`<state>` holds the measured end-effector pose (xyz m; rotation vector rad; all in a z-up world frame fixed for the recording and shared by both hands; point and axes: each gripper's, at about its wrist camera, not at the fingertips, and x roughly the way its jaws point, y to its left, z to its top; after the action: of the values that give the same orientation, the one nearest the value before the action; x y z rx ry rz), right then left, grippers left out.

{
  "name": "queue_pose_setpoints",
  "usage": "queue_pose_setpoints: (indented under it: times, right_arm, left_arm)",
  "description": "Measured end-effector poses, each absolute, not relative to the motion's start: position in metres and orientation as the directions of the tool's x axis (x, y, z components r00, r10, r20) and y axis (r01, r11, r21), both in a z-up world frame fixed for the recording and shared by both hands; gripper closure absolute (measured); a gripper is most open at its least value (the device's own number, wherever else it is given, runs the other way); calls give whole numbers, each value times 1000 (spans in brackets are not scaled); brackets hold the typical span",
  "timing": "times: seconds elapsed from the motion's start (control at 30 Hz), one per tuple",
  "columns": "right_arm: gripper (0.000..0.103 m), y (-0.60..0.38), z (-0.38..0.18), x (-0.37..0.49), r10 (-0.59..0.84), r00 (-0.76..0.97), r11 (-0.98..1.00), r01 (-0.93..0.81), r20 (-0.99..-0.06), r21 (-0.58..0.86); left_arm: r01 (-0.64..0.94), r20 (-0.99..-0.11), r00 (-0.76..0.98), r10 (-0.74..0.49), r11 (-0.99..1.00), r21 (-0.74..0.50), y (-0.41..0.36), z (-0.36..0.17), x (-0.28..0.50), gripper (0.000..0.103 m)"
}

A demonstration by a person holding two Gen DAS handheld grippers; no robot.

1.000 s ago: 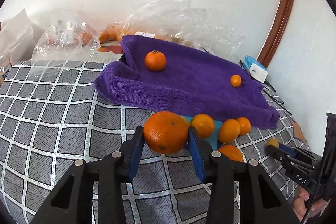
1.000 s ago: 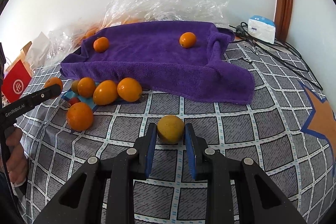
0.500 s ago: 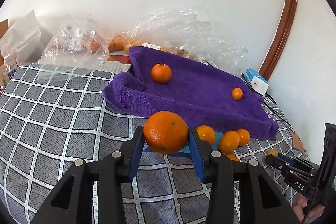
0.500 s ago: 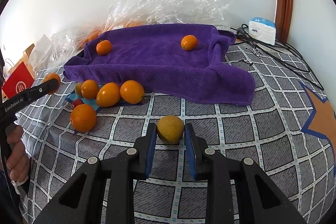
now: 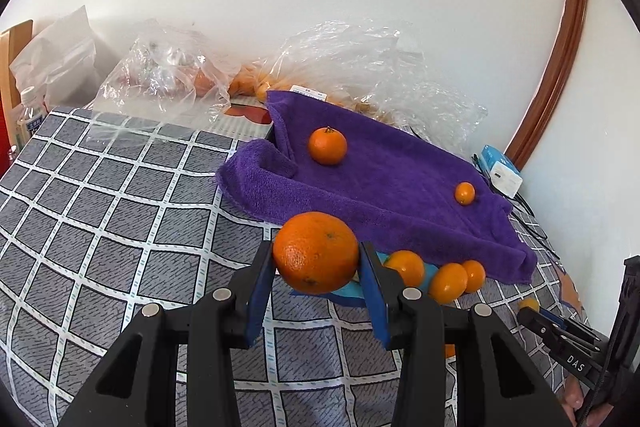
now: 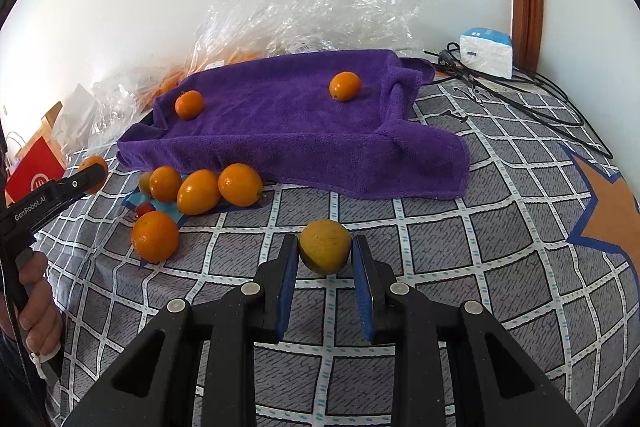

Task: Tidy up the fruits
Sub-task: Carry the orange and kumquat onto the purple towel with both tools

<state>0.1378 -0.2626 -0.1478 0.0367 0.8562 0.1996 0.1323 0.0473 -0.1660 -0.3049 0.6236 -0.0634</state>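
My left gripper (image 5: 317,259) is shut on a large orange (image 5: 316,251) and holds it above the checked cloth. My right gripper (image 6: 325,255) is shut on a small yellow fruit (image 6: 325,246), low over the cloth. A purple towel (image 5: 384,183) lies ahead with a tangerine (image 5: 327,145) and a small orange fruit (image 5: 465,193) on it; the towel also shows in the right wrist view (image 6: 288,119). Several orange fruits (image 6: 200,189) lie in a cluster on a blue sheet in front of the towel, and one orange (image 6: 155,235) sits nearer.
Crumpled clear plastic bags (image 5: 352,67) with more fruit lie against the wall behind the towel. A white-and-blue box (image 6: 486,51) and black cables (image 6: 532,95) are at the far right. A red box (image 6: 34,175) and a bottle (image 5: 28,119) stand at the left.
The left gripper has risen and drawn back with the orange, so the towel and fruit cluster look farther off. The right gripper has hardly moved.
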Motion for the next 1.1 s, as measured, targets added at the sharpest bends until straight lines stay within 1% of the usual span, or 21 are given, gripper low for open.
queue_pose_setpoints:
  times: [0.1, 0.23, 0.3, 0.43, 0.5, 0.77, 0.97, 1.1]
  right_arm:
    - [76, -267, -146, 139, 198, 643, 980, -146, -740, 136]
    - [76, -271, -138, 141, 151, 659, 989, -106, -737, 108]
    - [76, -273, -129, 142, 158, 663, 987, -108, -732, 116]
    - [76, -272, -107, 149, 150, 690, 989, -113, -708, 100]
    - [76, -269, -97, 155, 155, 711, 988, -123, -686, 96]
    - [76, -248, -69, 185, 176, 734, 984, -154, -656, 91]
    - [76, -235, -57, 214, 192, 749, 980, -175, -634, 90]
    - [76, -229, -60, 238, 178, 742, 983, -165, -646, 81]
  left_arm:
    - [-36, -561, 814, -150, 951, -306, 51, -164, 131, 63]
    - [-64, -558, 821, -120, 952, -298, 57, -159, 129, 63]
    - [-89, -562, 821, -103, 949, -303, 63, -157, 128, 63]
    - [-96, -559, 822, -107, 942, -321, 75, -145, 125, 63]
    - [-101, -555, 828, -85, 950, -296, 78, -137, 125, 63]
    - [-139, -528, 849, 3, 966, -219, 92, -99, 136, 63]
    - [-115, -527, 849, -35, 961, -250, 91, -89, 163, 63]
    - [-76, -555, 823, -118, 946, -315, 83, -94, 192, 63]
